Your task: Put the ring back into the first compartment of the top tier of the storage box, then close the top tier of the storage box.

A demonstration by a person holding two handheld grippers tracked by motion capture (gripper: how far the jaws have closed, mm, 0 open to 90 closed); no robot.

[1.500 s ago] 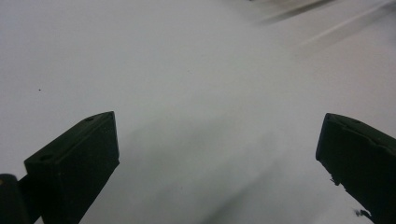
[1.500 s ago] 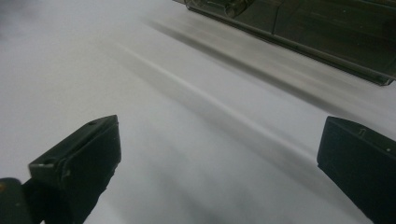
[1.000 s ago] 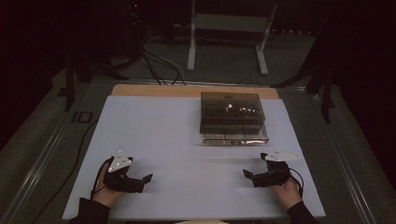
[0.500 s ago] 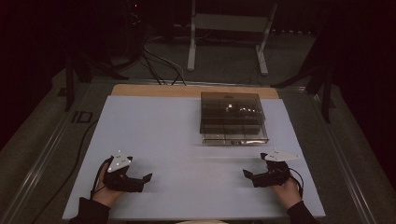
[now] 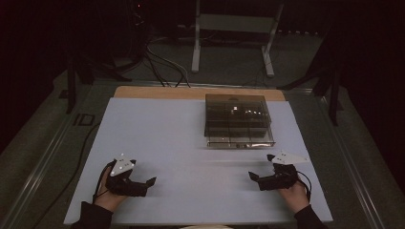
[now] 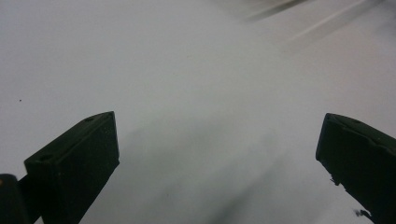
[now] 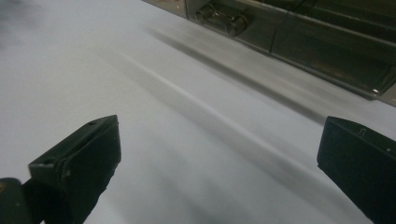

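Sat smoky and see-through, split into compartments, that box (image 5: 238,119) at the far right of the pale sheet (image 5: 162,143), well apart from left gripper (image 5: 143,186) and right gripper (image 5: 258,180), both spread wide, dark room beyond.

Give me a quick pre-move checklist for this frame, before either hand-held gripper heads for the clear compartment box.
1. Left hand-held gripper open, nothing between the jaws: ok.
2. Right hand-held gripper open, nothing between the jaws: ok.
3. Clear compartment box flat on the white table sheet, apart from both grippers: ok.
4. Sheet between the right gripper and the box bare: ok.
5. Box lid shut or latched: cannot tell.
6. Box contents: cannot tell, too dark.
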